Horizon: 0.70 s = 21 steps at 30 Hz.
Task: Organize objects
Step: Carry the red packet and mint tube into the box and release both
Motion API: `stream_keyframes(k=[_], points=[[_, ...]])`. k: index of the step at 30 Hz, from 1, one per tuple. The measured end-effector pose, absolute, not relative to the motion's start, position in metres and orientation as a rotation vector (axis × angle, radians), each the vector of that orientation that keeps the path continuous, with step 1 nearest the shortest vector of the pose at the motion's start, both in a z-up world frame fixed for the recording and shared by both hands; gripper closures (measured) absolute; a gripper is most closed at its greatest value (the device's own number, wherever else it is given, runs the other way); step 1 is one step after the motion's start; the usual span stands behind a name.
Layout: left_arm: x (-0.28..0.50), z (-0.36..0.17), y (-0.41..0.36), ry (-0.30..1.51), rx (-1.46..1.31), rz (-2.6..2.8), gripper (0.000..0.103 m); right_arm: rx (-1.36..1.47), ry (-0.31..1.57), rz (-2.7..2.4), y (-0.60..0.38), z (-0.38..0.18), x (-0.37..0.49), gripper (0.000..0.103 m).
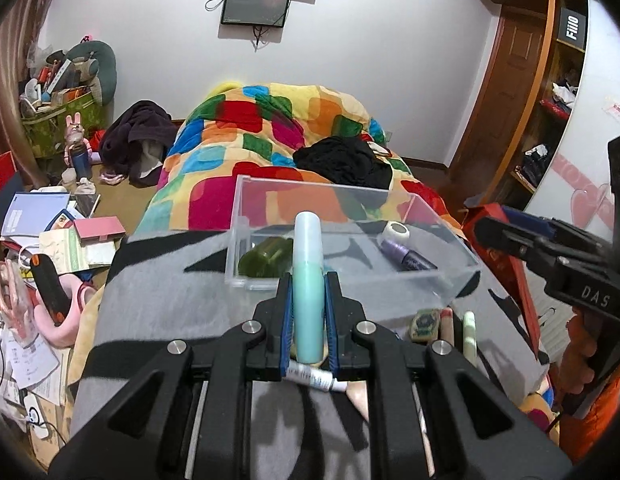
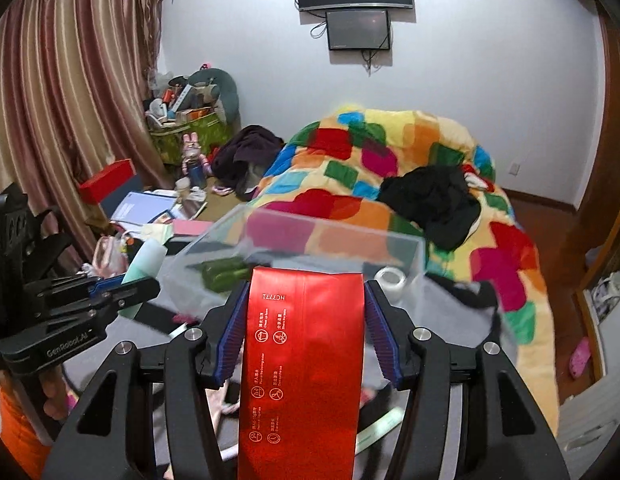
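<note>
Left claw [image 1: 308, 312] clenched on upright teal tube [image 1: 308, 280], just short of clear box [image 1: 430, 280] at 12 o'clock. Box holds green jar [image 1: 266, 258], purple bottle [image 1: 406, 256], tape roll [image 1: 396, 233]; several small items remain outside.

Right claw [image 2: 306, 316] grips red pouch [image 2: 302, 360], which hides the surface below; box blurred.

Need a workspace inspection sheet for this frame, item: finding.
Surface: grey-black blanket on the bed.
Job's things: clear bin holds green jar, purple bottle, white tape roll.
Clutter: small tubes near bin; papers on the floor.
Grippers: left tongs shut on teal tube; right tongs shut on red pouch.
Cables: dangling below wall screen.
Surroundings: patchwork quilt, curtain, wardrobe.
</note>
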<state>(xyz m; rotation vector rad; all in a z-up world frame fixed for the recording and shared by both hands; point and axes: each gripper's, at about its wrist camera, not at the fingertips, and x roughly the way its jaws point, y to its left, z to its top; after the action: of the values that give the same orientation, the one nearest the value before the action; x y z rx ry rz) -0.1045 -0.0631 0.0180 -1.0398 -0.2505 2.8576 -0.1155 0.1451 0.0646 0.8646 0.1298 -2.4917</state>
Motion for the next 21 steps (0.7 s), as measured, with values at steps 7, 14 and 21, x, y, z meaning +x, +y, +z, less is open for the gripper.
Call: stream_keyframes(k=[7, 14, 21], points=[[-0.140, 0.014, -0.058, -0.214, -1.094, 2.851, 0.089, 0.944, 0.132, -2.466, 0.142, 0.061, -0.160, 0.051], [-0.168, 0.000, -0.056, -0.214, -1.179, 2.816, 0.089, 1.072, 0.172, -2.404, 0.128, 0.037, -0.204, 0.051], [-0.184, -0.013, -0.052, -0.192, -1.250, 2.783, 0.089, 1.151, 0.257, -2.305, 0.106, 0.015, -0.221, 0.051]])
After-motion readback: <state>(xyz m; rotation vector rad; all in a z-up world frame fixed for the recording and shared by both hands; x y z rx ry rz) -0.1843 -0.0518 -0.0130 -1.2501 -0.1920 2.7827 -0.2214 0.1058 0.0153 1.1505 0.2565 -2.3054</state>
